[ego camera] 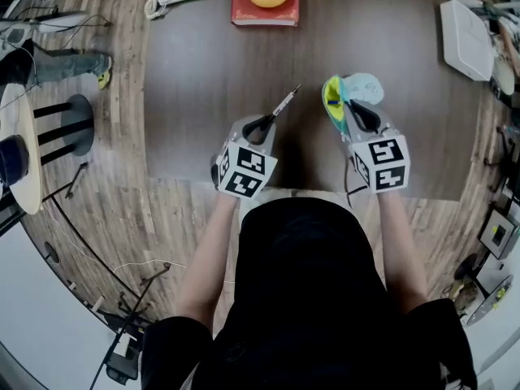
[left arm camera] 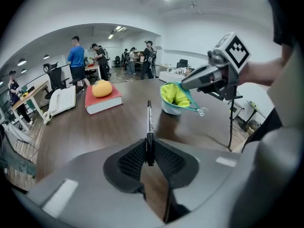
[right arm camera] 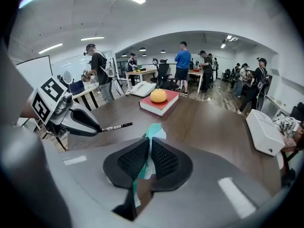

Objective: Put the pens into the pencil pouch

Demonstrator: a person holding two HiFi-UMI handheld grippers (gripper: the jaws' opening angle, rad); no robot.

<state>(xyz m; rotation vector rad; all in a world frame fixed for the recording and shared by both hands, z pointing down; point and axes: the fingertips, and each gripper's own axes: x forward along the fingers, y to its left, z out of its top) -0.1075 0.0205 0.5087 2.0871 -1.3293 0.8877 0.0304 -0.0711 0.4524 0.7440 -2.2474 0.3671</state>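
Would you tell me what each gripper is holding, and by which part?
The left gripper holds a pen by one end; the right gripper holds the pencil pouch by its opening's rim.

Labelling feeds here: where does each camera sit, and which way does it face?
Head view: on the person's head, facing steeply down at the table; shows both forearms, left gripper shut on a pen, right gripper pinching the pencil pouch.
Left gripper view: on that gripper, facing along its jaws; right gripper shows at right.
Right gripper view: likewise; left gripper shows at left.
All three share the red book.
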